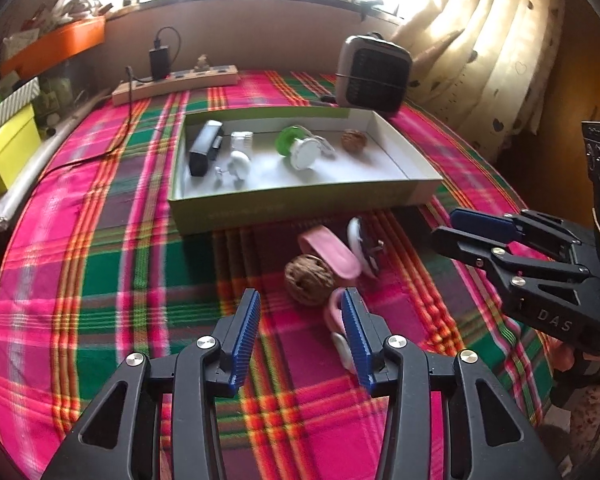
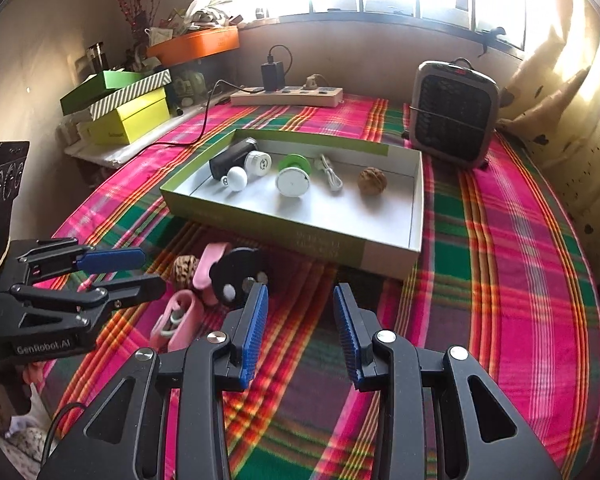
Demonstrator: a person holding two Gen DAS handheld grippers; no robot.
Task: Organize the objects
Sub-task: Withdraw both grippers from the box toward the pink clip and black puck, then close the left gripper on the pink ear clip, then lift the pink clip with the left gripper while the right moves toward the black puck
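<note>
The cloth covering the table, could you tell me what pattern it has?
The cloth is plaid in pink, green and orange, clearest in the right wrist view.

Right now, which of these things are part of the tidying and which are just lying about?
Part of the job:
- shallow box
- walnut on the cloth
- pink clips
- black-and-white disc
- items already boxed, like the second walnut

Just lying about:
- heater
- power strip
- stacked boxes

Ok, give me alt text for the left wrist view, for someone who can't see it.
The open left gripper hovers over a plaid tablecloth, just short of a walnut lying among pink items. Behind them stands a shallow box holding small items and another walnut; the right gripper reaches in from the right.
</note>
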